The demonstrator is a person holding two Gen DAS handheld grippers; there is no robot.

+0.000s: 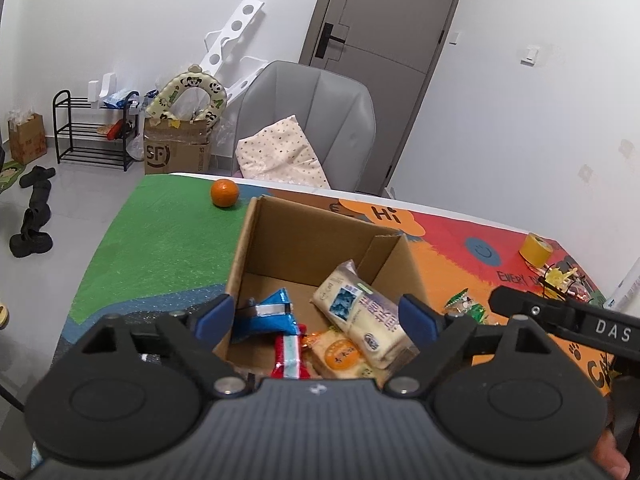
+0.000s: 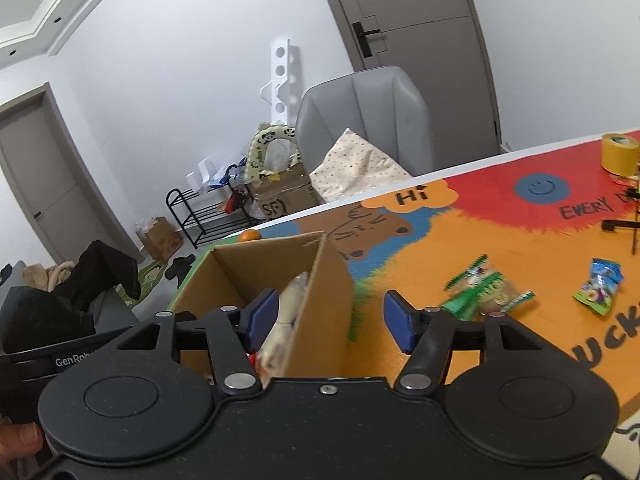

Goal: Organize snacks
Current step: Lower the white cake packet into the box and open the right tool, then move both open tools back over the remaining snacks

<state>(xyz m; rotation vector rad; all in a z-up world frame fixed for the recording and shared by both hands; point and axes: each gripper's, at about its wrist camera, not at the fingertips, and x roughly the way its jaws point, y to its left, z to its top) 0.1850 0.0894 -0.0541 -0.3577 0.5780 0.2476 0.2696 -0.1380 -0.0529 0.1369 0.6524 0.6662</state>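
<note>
An open cardboard box (image 1: 280,236) stands on the colourful table mat. In it lie a cream packet (image 1: 360,312), a blue packet (image 1: 268,312), a red packet (image 1: 290,356) and an orange-labelled packet (image 1: 340,354). My left gripper (image 1: 316,318) is open and empty above the box's near edge. My right gripper (image 2: 328,316) is open and empty, straddling the box's right wall (image 2: 320,304). A green snack packet (image 2: 486,290) and a blue-green packet (image 2: 600,286) lie on the mat to the right. The green packet also shows in the left wrist view (image 1: 466,306).
An orange (image 1: 225,193) sits on the green part of the mat behind the box. A yellow tape roll (image 2: 620,154) stands at the far right. A grey chair (image 1: 308,120) with a cushion stands behind the table. A black stand (image 2: 624,224) lies at the right edge.
</note>
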